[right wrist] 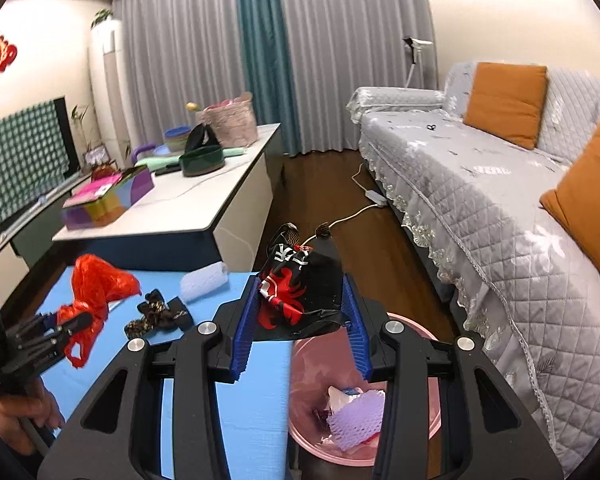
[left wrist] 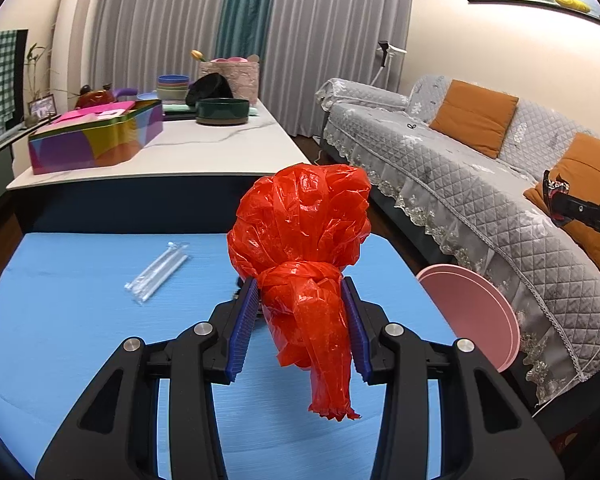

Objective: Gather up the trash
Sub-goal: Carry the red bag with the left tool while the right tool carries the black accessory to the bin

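Right hand-held gripper [right wrist: 300,312] clamps a black wrapper [right wrist: 300,288] above the pink bin [right wrist: 428,432] holding purple foam netting [right wrist: 356,416]; left grips a red bag [left wrist: 304,236].

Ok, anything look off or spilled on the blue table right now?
Nothing spilled. Litter remains on the blue table: a white foam sleeve, dark patterned scraps and clear wrappers. The pink bin stands upright.

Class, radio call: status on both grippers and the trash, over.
Left gripper shut on red bag. Right gripper shut on black wrapper, above pink bin. Nothing blocking.
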Demonstrator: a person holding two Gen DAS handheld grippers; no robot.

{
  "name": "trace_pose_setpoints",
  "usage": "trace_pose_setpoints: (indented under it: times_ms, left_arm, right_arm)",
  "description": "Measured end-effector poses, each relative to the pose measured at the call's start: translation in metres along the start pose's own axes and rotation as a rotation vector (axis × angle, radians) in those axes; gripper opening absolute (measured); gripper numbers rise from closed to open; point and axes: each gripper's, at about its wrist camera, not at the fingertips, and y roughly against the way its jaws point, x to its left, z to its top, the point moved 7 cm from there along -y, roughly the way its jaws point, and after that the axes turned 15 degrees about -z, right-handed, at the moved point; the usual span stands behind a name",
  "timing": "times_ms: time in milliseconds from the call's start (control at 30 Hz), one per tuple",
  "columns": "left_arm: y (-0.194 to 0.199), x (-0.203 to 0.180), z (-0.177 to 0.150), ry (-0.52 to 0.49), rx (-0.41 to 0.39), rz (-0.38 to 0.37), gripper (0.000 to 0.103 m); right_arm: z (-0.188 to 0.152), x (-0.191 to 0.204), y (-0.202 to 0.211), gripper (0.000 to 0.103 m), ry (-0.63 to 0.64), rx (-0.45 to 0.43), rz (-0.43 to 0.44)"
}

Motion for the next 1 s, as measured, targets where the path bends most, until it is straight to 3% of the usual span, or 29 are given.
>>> trace_pose_setpoints:
  times_ms: [667,1000]
  left_arm:
    - [-0.047,-0.047,-0.008,-0.017,0.050,-0.079,0.041]
    - [-0.067,-0.064,-0.013,-0.030,0.079,-0.109,0.042]
  right_arm:
    - [-0.018,-0.054,-0.025,0.041,-0.031,0.028,-0.086]
    - [-0.021,-0.062,-0.037,0.041,-0.033,0.038,-0.103]
